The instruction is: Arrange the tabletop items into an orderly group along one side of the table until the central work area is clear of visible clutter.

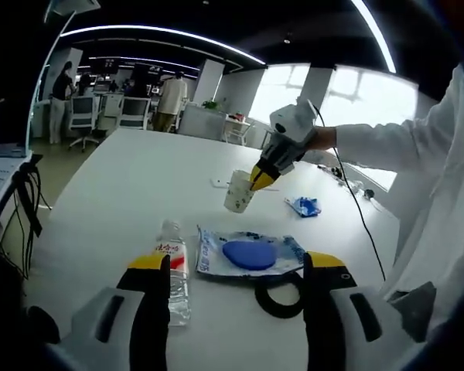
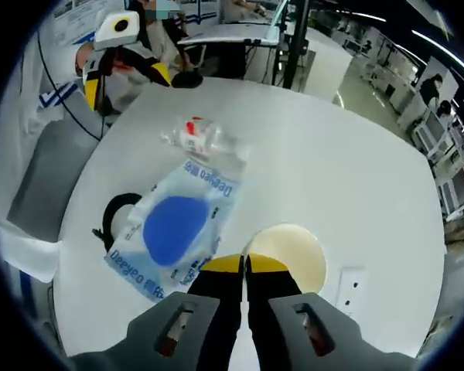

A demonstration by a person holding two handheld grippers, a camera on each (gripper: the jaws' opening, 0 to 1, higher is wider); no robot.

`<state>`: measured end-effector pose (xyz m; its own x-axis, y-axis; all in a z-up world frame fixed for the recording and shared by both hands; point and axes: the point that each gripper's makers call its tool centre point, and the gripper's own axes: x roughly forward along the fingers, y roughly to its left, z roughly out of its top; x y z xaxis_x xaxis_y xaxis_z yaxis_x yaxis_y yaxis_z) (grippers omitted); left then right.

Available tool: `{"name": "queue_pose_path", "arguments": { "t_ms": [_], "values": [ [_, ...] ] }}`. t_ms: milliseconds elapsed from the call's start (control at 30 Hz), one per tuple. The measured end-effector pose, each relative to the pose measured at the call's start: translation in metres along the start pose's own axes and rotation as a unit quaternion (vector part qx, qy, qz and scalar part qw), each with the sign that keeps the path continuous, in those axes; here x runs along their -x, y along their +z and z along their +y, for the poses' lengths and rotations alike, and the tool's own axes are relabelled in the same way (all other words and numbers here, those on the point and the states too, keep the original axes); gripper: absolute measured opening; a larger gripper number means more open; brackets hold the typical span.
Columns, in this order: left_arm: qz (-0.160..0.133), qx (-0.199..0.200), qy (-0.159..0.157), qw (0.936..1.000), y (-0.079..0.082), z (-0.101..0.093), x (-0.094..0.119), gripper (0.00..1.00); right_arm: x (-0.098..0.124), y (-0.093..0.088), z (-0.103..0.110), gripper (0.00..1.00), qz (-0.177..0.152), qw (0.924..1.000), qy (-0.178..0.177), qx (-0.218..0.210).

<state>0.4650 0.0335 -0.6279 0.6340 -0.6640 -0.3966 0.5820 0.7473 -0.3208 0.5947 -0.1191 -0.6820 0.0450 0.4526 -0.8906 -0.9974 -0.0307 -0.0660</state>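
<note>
Clamped on white paper cup's [image 1: 239,191] rim, right gripper [image 1: 261,178] at frame centre; left gripper [image 1: 237,272] spread apart below, clear water bottle [image 1: 172,272] beside.

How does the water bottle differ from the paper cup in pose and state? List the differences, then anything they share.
1. The water bottle lies on its side on the table; the paper cup is lifted clear of it, tilted.
2. The bottle lies free between the open jaws of the left tool; the cup's rim is pinched by the right tool.
3. The bottle is clear plastic; the cup is opaque.
Both are drink containers.
</note>
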Motion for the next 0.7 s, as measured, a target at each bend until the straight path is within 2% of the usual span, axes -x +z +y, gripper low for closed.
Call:
{"name": "queue_pose_path", "arguments": {
  "t_ms": [367, 700],
  "values": [
    [-0.003, 0.004, 0.003, 1.0000, -0.001, 0.005, -0.001, 0.71, -0.013, -0.008, -0.009, 0.00, 0.025, 0.9993, 0.001, 0.028],
    [-0.003, 0.010, 0.004, 0.9999, -0.004, 0.007, -0.003, 0.70, -0.018, -0.006, -0.007, 0.00, 0.025, 0.9989, 0.008, 0.039]
  ]
}}
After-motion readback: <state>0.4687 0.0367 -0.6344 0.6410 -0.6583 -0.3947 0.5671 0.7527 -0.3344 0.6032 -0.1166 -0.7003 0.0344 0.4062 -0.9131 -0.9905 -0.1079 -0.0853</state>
